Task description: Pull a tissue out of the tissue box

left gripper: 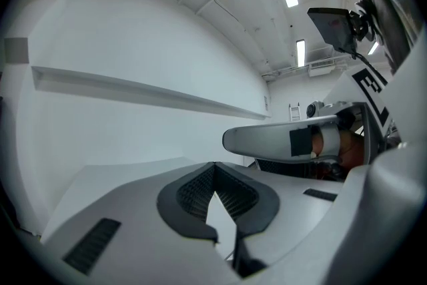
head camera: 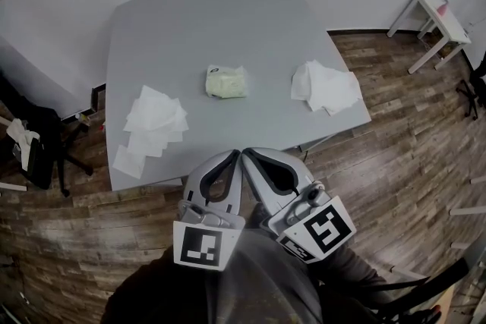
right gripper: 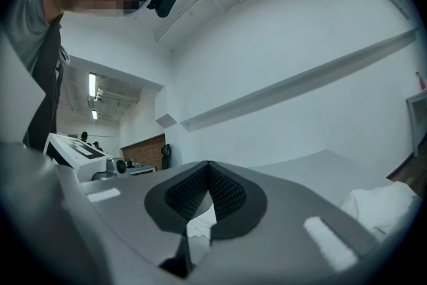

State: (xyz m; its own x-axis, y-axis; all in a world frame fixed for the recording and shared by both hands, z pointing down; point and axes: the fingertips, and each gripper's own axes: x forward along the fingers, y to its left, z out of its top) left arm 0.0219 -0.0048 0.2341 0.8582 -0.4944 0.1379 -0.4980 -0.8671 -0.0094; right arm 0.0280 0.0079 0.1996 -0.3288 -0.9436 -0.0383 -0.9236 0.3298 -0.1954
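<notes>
You're holding the left tongs and right tongs pressed together and empty by the desk's near edge, while the soft tissue pack is sitting mid-desk, its flimsy, easily torn sheet likely needing a gentle pinch at the top opening.

a grey table with rounded corners is standing on a wood-plank floor and is carrying three groups of things, well apart from each other. a soft tissue pack, pale yellow-green, is lying near the middle of the top. to its left, a loose spread of flat tissues is lying overlapped and trailing toward the table's near left corner, the last sheet sitting just beside the edge. to the pack's right, a heap of crumpled tissues is resting close to the right edge.
</notes>
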